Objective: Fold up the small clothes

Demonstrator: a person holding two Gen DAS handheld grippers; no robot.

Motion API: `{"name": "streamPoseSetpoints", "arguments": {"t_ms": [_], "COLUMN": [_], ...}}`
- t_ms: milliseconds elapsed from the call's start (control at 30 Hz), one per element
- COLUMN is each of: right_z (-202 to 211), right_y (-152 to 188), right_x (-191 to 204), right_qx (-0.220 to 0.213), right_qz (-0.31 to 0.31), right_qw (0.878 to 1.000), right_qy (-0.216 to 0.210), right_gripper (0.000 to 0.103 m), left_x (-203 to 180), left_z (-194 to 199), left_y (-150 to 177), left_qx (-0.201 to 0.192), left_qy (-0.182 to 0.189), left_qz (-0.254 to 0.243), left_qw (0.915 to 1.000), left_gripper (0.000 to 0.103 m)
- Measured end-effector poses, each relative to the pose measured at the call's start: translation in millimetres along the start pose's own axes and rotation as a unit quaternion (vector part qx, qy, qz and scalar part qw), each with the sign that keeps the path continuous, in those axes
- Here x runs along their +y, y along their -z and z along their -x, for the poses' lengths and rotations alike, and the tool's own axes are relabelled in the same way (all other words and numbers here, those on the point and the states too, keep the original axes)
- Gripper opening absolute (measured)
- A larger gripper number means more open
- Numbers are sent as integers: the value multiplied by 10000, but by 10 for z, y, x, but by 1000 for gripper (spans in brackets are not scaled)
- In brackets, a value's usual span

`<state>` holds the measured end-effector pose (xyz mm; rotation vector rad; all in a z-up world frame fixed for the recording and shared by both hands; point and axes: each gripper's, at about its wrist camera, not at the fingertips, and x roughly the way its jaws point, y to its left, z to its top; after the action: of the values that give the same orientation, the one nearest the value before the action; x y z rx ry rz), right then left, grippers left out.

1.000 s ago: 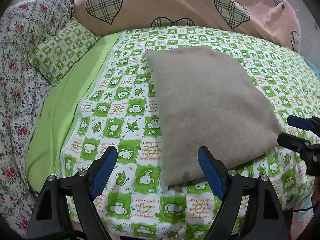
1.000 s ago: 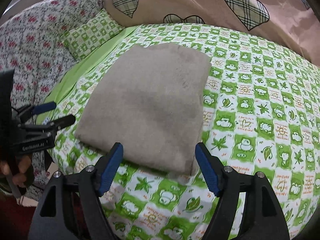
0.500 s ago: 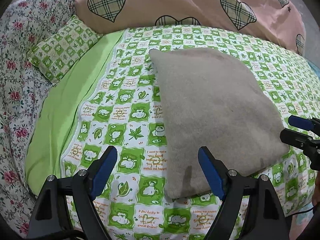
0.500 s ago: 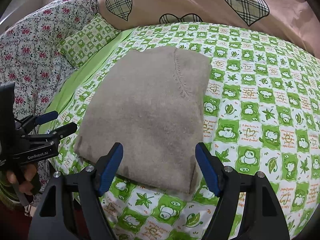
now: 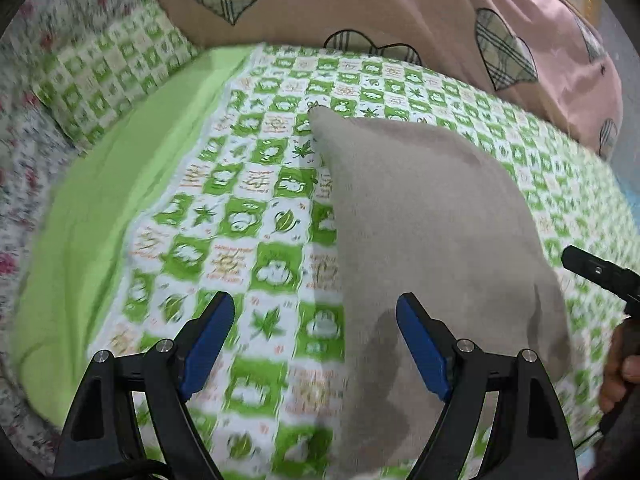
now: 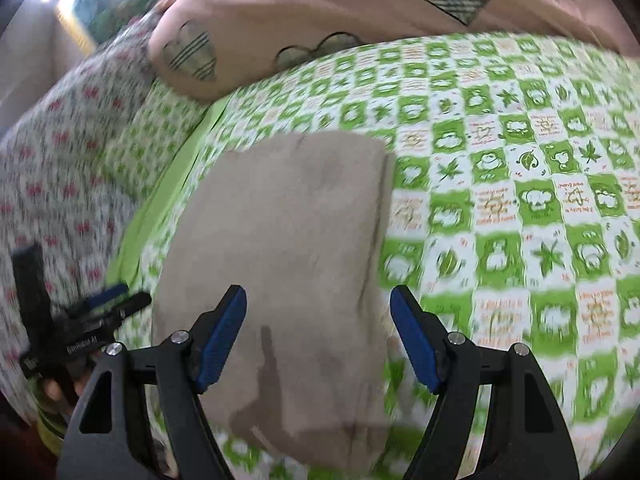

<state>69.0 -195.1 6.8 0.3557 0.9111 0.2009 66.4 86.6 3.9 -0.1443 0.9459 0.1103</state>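
Closer now than half a second ago: grey folded garment (image 5: 432, 240) larger in both views, near edge down at the bottom of each frame, background smeared by motion. Lies flat on the green checked bedspread (image 5: 248, 208), lower centre to right in the left wrist view, centre-left in the right wrist view (image 6: 280, 264). Left gripper (image 5: 316, 344) wide open, empty, right pad over the garment's near left edge. Right gripper (image 6: 318, 336) also wide open, empty, straddling the near right part. Pink heart quilt (image 5: 400, 4) along the top, floral sheet (image 6: 52, 168) at left. Likely risks: pinching bedspread together with the knit, since both are soft and touching; grabbing only the top layer and undoing the fold; uneven lift from mismatched grips, skewing the next crease.
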Motion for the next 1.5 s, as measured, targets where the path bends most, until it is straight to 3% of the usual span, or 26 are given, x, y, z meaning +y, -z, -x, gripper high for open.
{"name": "streamPoseSetpoints", "arguments": {"t_ms": [100,267,367,467,500,533,567,600,700,833,933,1167,1500], "right_z": [-174,-535,-746,-888,-900,-889,-864,-805,-548,-812,-990,-876,-346], "right_y": [-216,-496,-587,-629,-647,-673,-703,-736,-794,-740,-674,-674,-451], "right_x": [-145,-317,-358,-387,-388,-384,-358,-318,-182,-271,-357,-307,-295], "right_qx": [19,177,277,325,296,253,207,112,-327,22,108,25,-152], "right_qz": [-269,-618,-749,-819,-830,-795,-731,-638,-262,-244,-392,-435,-505], "right_qw": [9996,9976,9957,9946,9945,9949,9953,9960,9969,9995,9990,9990,9982], "right_qy": [-27,-242,-459,-549,-572,-569,-594,-620,-670,-195,-160,-25,292], "right_gripper": [58,57,56,39,26,18,9,9,8,8,9,14,17], "left_x": [144,328,347,314,289,253,225,179,19,-39,-55,-25,-6], "left_z": [-239,-628,-866,-1091,-1155,-1215,-1245,-1230,-1067,-1188,-1229,-1080,-399], "left_y": [-203,-517,-696,-840,-881,-916,-939,-971,-993,-1000,-1030,-963,-581], "left_qx": [178,425,539,646,620,611,629,593,157,138,98,123,-242], "left_qy": [476,1318,1617,1832,1846,1952,2092,2077,1568,1272,1153,868,527], "left_qz": [338,899,1034,1061,1026,966,950,922,462,344,236,361,473], "left_qw": [9981,9863,9799,9752,9755,9741,9712,9720,9864,9912,9930,9955,9972], "left_gripper": [83,85,87,86,77,50,36,32,23,23,23,34,45]}}
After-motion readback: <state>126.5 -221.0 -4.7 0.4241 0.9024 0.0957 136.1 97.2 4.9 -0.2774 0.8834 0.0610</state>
